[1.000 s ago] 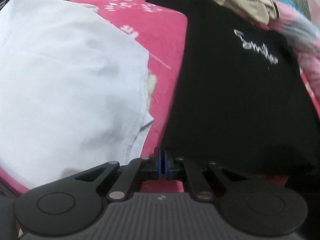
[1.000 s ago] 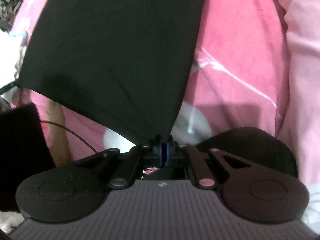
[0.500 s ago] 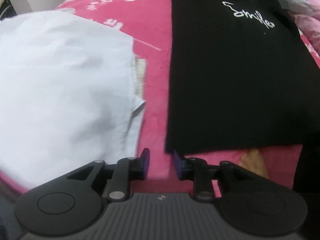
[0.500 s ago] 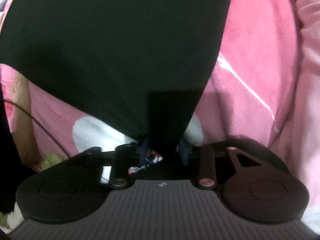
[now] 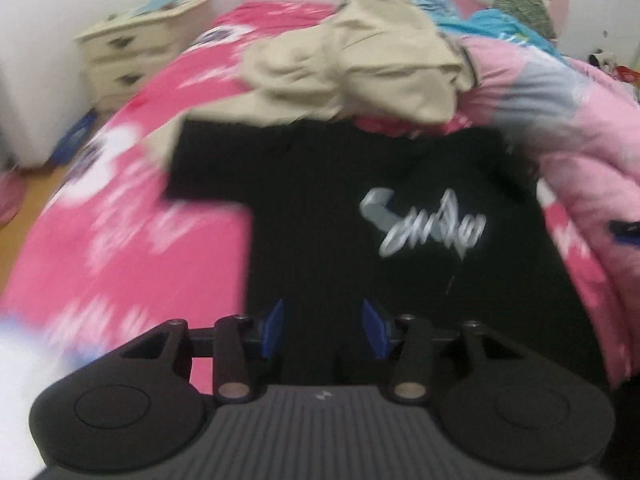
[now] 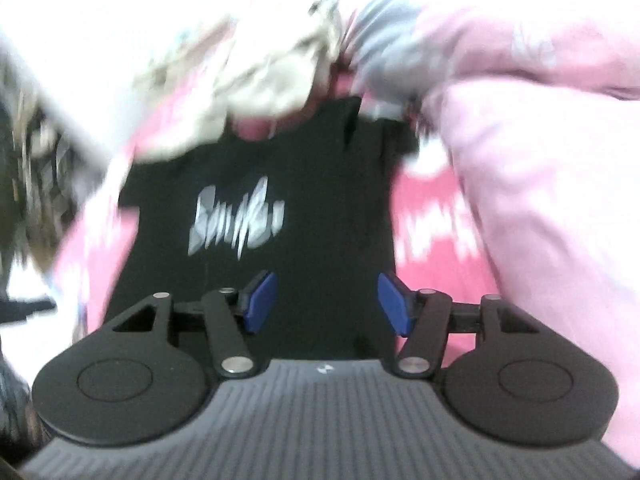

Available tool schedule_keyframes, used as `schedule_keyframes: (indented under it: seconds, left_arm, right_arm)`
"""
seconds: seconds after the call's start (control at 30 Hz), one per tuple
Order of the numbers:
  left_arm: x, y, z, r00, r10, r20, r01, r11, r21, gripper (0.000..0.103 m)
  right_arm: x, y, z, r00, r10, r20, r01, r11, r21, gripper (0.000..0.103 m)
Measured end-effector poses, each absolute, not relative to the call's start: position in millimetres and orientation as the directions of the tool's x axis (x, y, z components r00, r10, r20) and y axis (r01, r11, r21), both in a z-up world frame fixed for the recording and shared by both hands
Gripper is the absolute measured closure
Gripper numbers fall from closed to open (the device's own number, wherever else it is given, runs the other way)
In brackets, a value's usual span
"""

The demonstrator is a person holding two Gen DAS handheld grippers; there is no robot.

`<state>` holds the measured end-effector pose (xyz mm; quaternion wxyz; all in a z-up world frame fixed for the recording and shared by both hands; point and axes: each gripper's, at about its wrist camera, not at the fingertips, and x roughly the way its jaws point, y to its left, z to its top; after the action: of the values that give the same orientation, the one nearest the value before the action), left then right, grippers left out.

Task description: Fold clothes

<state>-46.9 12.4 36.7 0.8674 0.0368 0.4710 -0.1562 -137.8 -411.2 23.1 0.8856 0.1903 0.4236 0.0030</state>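
Left wrist: black tee [image 5: 320, 220] lies flat mid-frame, sleeve out, not folded; both tools [image 5: 323, 330] [image 6: 327, 304] spread, holding nothing; tan pile [image 5: 352, 64] waits.

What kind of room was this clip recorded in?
Most likely a bedroom. A black T-shirt with silver script lies spread on a bed with a pink floral cover, a cream wooden drawer unit stands beside the bed against the white wall, and crumpled beige clothing is heaped behind the shirt.

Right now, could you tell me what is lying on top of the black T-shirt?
A crumpled beige garment covers the black T-shirt at its collar end; the collar itself is hidden.
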Motion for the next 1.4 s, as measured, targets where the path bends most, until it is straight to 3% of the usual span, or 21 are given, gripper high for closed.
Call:
schedule_keyframes:
  seconds: [0.17, 0.37, 0.43, 0.5, 0.57, 0.63, 0.8, 0.97, 1.07, 1.17, 1.23, 1.33, 1.4]
  left_arm:
    - [23.5, -105.4, 16.0, 0.535, -0.364, -0.762, 0.471, 0.878, -0.088, 0.058]
    - [64.3, -174.7, -51.0, 0.439, -0.633, -0.637, 0.483, 0.764, -0.427, 0.06]
    - [74.0, -194.3, -71.3, 0.397, -0.678, -0.619, 0.491, 0.726, -0.481, 0.062]
    - [79.9, -211.7, -86.7, 0.361, -0.713, -0.601, 0.528, 0.687, -0.499, 0.062]
    - [79.4, -222.3, -94.0, 0.352, -0.731, -0.584, 0.574, 0.662, -0.482, 0.062]
    - [77.8, -225.2, -98.9, 0.342, -0.739, -0.58, 0.59, 0.649, -0.48, 0.062]
    - [82.8, -221.6, -116.8, 0.333, -0.706, -0.624, 0.552, 0.683, -0.478, 0.063]
    - [88.8, -185.2, -117.6, 0.354, -0.735, -0.579, 0.448, 0.676, -0.585, 0.064]
    - [95.8, -147.3, -108.6, 0.413, -0.708, -0.572, 0.36, 0.705, -0.611, 0.064]
    - [102.0, -116.9, -101.8, 0.473, -0.637, -0.609, 0.285, 0.764, -0.578, 0.064]
    - [104.0, -105.0, -101.9, 0.491, -0.611, -0.621, 0.262, 0.784, -0.563, 0.063]
    - [105.1, -99.5, -109.6, 0.477, -0.626, -0.617, 0.241, 0.768, -0.593, 0.063]
    - [105.6, -100.9, -114.4, 0.458, -0.645, -0.612, 0.244, 0.753, -0.611, 0.063]
  right_arm:
    - [-53.5, -448.1, -19.2, 0.76, 0.079, -0.645, 0.293, 0.844, 0.449, 0.065]
    - [-7.5, -455.9, -61.1, 0.76, -0.033, -0.65, 0.437, 0.765, 0.473, 0.067]
    - [3.2, -455.4, -71.8, 0.749, -0.058, -0.66, 0.464, 0.757, 0.46, 0.071]
    - [10.4, -457.7, -79.4, 0.751, -0.077, -0.655, 0.477, 0.749, 0.459, 0.073]
    - [15.7, -459.2, -86.8, 0.754, -0.093, -0.65, 0.481, 0.753, 0.45, 0.08]
    - [17.1, -460.7, -92.6, 0.76, -0.121, -0.639, 0.491, 0.751, 0.441, 0.1]
    - [-2.6, -436.7, -68.4, 0.818, -0.234, -0.525, 0.451, 0.828, 0.334, 0.101]
    - [-12.8, -379.5, -27.0, 0.911, -0.222, -0.348, 0.253, 0.967, 0.046, 0.101]
    - [-18.4, -328.9, -25.3, 0.939, -0.104, -0.327, 0.025, 0.971, -0.236, 0.101]
    - [-32.0, -285.5, -44.9, 0.928, -0.003, -0.372, -0.184, 0.866, -0.466, 0.101]
    - [-44.8, -266.2, -59.7, 0.901, 0.045, -0.431, -0.298, 0.786, -0.541, 0.1]
    - [-62.1, -249.5, -74.1, 0.839, 0.115, -0.532, -0.442, 0.713, -0.544, 0.1]
    - [-70.1, -248.6, -66.8, 0.798, 0.18, -0.575, -0.495, 0.739, -0.457, 0.099]
